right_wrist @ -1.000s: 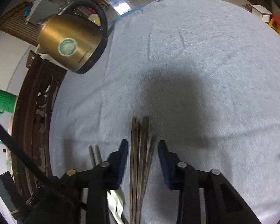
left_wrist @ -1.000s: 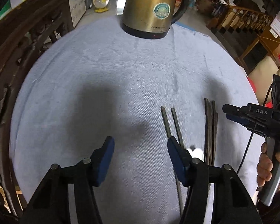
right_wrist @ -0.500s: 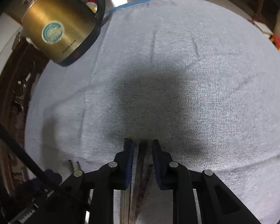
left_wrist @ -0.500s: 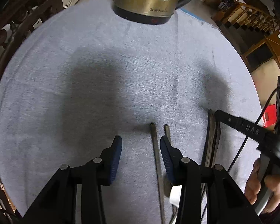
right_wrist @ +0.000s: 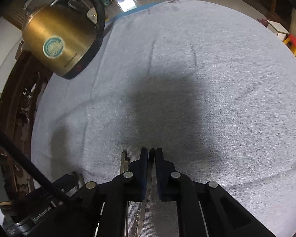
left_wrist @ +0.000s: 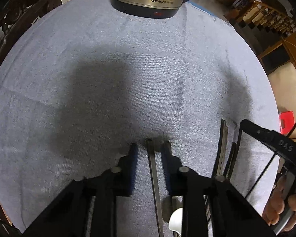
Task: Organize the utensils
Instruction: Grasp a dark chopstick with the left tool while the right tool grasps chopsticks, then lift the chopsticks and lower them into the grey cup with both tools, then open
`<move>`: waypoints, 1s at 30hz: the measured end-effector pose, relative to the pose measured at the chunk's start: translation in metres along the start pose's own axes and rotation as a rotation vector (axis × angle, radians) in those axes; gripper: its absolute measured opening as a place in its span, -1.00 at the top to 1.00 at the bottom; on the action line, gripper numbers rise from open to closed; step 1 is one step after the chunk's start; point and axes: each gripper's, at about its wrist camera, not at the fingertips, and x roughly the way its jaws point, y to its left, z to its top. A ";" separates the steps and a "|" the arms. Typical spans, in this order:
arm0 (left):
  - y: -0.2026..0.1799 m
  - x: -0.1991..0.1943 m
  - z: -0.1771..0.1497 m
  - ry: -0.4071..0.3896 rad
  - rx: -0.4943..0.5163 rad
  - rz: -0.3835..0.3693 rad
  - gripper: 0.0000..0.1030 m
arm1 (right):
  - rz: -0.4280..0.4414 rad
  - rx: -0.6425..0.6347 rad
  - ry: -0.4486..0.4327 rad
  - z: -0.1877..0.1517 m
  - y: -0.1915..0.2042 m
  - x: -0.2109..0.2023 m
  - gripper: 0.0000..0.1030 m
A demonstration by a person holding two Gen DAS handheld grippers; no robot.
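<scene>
Down low over a pale grey-blue towel cloth [left_wrist: 148,83] covering a round table. Left black two-finger gripper with blue pads [left_wrist: 149,164] pointed steeply at the cloth, jaws closing, one dark slim chopstick [left_wrist: 155,179] lying between the pads with its far tip just past them; left pad clear of the stick, right pad close against a second dark stick tip [left_wrist: 163,143], contact there hard to tell. Beside the stick, under the right finger, part of a white spoon-like piece [left_wrist: 176,220], mostly hidden. Right black two-finger gripper with blue pads [right_wrist: 152,158] also aimed down, jaws closing and nearly together, pinching one dark thin chopstick [right_wrist: 151,155] whose tip pokes out between the pads. Just left of that, a small bundle of dark chopsticks [right_wrist: 124,161] flat on the cloth; same bundle seen from the left wrist as dark sticks [left_wrist: 223,148] next to the right gripper's finger. Bare hand [left_wrist: 284,203] wrapped round the right gripper's handle at the frame edge. Well apart, at the far rim of the table, a brass-coloured electric kettle with black base and handle [right_wrist: 61,41], upright.
</scene>
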 end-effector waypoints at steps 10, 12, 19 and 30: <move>0.000 -0.001 0.005 -0.020 0.034 0.006 0.62 | 0.025 0.055 0.031 0.002 -0.018 -0.004 0.21; -0.006 -0.002 0.005 -0.032 0.055 0.020 0.62 | 0.015 0.037 0.031 0.003 -0.014 -0.003 0.21; -0.011 -0.008 0.002 -0.069 0.086 0.037 0.87 | -0.158 -0.091 0.018 -0.003 0.014 0.008 0.84; 0.000 -0.074 -0.029 -0.231 0.079 -0.011 0.88 | -0.002 -0.129 -0.173 -0.037 0.015 -0.074 0.86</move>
